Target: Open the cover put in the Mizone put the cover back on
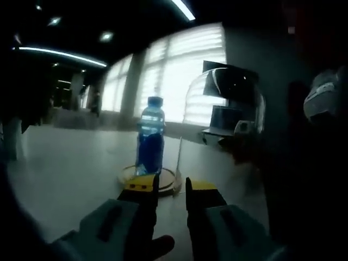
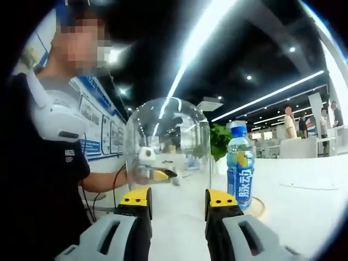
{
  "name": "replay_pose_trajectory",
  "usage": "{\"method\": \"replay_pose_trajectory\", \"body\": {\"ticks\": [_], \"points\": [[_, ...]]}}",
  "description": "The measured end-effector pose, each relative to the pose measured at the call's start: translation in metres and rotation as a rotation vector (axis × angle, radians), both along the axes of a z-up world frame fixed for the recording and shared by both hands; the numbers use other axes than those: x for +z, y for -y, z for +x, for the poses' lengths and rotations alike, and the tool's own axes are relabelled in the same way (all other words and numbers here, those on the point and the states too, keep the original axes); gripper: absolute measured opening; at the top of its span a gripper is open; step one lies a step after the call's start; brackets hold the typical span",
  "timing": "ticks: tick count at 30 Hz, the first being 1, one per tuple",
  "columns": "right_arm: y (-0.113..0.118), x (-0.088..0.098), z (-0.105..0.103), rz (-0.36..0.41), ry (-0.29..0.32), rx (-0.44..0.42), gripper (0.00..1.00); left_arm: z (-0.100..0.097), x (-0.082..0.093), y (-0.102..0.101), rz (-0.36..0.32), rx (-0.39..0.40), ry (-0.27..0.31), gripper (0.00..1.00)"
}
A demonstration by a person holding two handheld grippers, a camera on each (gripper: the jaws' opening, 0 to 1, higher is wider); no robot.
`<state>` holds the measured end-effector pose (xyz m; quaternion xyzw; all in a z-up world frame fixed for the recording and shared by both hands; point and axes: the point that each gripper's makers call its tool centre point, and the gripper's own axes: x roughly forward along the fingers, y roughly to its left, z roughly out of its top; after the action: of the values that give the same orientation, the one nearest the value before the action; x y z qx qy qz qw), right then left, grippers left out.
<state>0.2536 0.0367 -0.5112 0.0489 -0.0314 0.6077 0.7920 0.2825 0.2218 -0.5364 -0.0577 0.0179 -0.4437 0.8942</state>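
Mizone bottle [image 1: 150,136] stands upright on the round wooden base [image 1: 168,179] on the white table [image 1: 65,168], its long axis vertical. The clear dome cover [image 2: 167,144] is off the base and held up in the air, beside the bottle rather than over it. In the right gripper view the cover sits directly ahead of the right gripper [image 2: 178,198] — its jaws stand parted on either side of the dome's lower wall, though whether they actually press the glass cannot be told. The left gripper [image 1: 172,187] points at the base, jaws slightly apart and holding nothing. Judging from this, the cover must travel sideways over the bottle's cap, then come down — the right gripper is the nearer one.
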Motion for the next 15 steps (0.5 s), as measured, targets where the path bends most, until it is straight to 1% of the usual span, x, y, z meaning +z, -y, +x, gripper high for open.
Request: {"method": "replay_pose_trajectory", "body": {"ticks": [1,2,5,6,8,10,13,15], "points": [[-0.003,0.001,0.0,0.0,0.0,0.006,0.32,-0.001,0.0,0.001,0.004,-0.006,0.0,0.16],[-0.005,0.0,-0.003,-0.007,-0.001,0.029,0.32,-0.003,-0.001,0.003,0.017,-0.016,0.004,0.16],[-0.005,0.0,-0.005,-0.016,0.008,0.045,0.32,-0.008,-0.002,0.008,0.049,-0.042,0.03,0.16],[-0.005,0.0,-0.007,-0.018,0.013,0.056,0.32,-0.01,-0.001,0.01,0.037,-0.06,0.029,0.16],[-0.005,0.002,-0.011,-0.006,0.003,0.095,0.34,-0.014,0.002,0.011,0.02,-0.087,0.021,0.16],[-0.005,0.003,-0.01,0.002,-0.004,0.107,0.37,-0.013,0.003,0.011,0.013,-0.091,0.017,0.16],[-0.005,0.003,-0.005,0.003,0.001,0.109,0.42,-0.013,0.004,0.012,-0.009,-0.107,0.007,0.17],[-0.009,0.002,-0.005,0.0,-0.005,0.127,0.44,-0.017,0.004,0.016,-0.012,-0.14,0.007,0.18]]}}
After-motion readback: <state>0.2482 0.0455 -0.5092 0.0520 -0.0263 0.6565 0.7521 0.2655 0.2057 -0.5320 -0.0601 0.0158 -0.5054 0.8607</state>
